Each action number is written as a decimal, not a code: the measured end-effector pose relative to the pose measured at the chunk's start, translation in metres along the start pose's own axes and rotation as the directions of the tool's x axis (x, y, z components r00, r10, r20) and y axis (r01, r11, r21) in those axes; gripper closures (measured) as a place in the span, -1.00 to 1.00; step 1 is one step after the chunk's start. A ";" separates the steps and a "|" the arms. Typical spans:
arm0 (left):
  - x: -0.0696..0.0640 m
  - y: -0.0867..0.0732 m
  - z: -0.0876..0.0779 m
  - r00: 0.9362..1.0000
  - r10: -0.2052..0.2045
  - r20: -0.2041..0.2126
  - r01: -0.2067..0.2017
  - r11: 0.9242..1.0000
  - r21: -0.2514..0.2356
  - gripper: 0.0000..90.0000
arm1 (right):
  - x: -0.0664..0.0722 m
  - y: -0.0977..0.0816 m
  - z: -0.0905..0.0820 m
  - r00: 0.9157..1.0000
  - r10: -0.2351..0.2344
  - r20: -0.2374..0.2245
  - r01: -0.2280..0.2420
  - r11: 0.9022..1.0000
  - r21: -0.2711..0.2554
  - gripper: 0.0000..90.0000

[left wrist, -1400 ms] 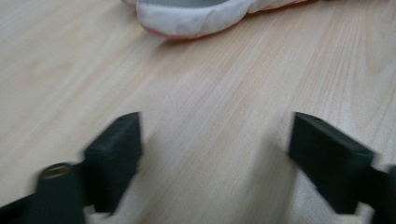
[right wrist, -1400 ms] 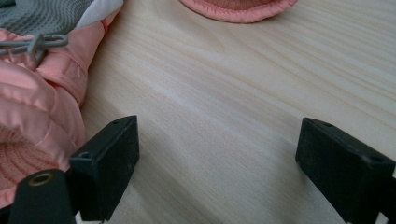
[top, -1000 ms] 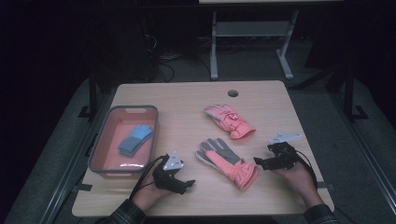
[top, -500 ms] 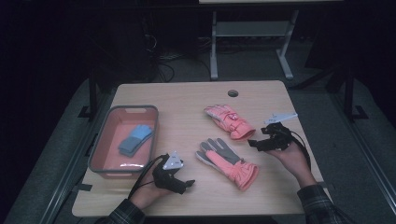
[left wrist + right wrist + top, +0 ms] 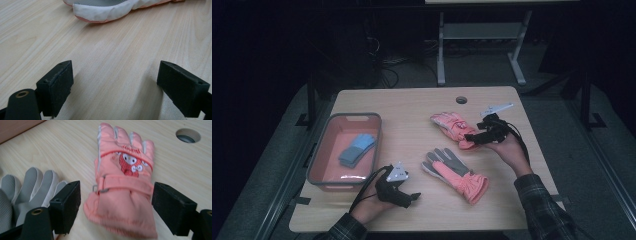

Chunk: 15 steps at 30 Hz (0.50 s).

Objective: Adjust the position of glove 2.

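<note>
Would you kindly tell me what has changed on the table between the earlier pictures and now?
The right gripper moved away from the table's near right edge, toward the farther pink glove with the cartoon face; its jaws have just been closing a little and now straddle that glove's cuff without pressing it. The left gripper, the palm-up grey-and-pink glove and the pink tray stayed put.

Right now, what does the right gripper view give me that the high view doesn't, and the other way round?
Right gripper view alone: the embroidered cartoon figure and wrist strap with metal buckle on the pink glove, whose cuff lies between that gripper's open jaws, pads not pressing it.

High view alone: the pink tray holding a blue cloth, the left gripper resting near the table's front edge, both hands.

Shared: the pink glove, the grey-palmed glove beside it, the round hole in the table.
</note>
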State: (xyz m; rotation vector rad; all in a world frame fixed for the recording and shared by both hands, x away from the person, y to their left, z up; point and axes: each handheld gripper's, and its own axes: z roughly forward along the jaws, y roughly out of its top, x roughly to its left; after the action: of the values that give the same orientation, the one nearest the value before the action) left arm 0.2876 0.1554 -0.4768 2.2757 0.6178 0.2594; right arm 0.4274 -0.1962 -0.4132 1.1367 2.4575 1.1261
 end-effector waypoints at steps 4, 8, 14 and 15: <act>0.000 0.000 0.000 1.000 0.001 0.000 -0.001 1.000 0.000 -0.71 | 0.000 0.012 0.013 1.000 -0.015 -0.013 0.016 1.000 0.009 -0.46; 0.000 0.000 0.000 1.000 -0.004 0.002 0.004 1.000 0.000 -0.71 | -0.002 0.021 0.026 0.999 -0.009 -0.034 0.010 1.000 0.020 -0.40; 0.000 0.000 0.000 1.000 -0.004 0.002 0.004 1.000 -0.005 -0.71 | -0.007 0.027 0.044 0.999 -0.014 -0.049 0.017 0.999 0.047 -0.35; 0.000 0.000 0.001 1.000 -0.008 0.003 0.008 1.000 -0.004 -0.71 | -0.007 0.028 0.047 0.998 -0.011 -0.054 0.014 0.998 0.055 -0.35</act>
State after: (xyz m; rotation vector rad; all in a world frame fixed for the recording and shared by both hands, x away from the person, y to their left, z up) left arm 0.2874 0.1548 -0.4771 2.2690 0.6236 0.2529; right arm 0.4700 -0.1640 -0.4266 1.1184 2.5474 1.1057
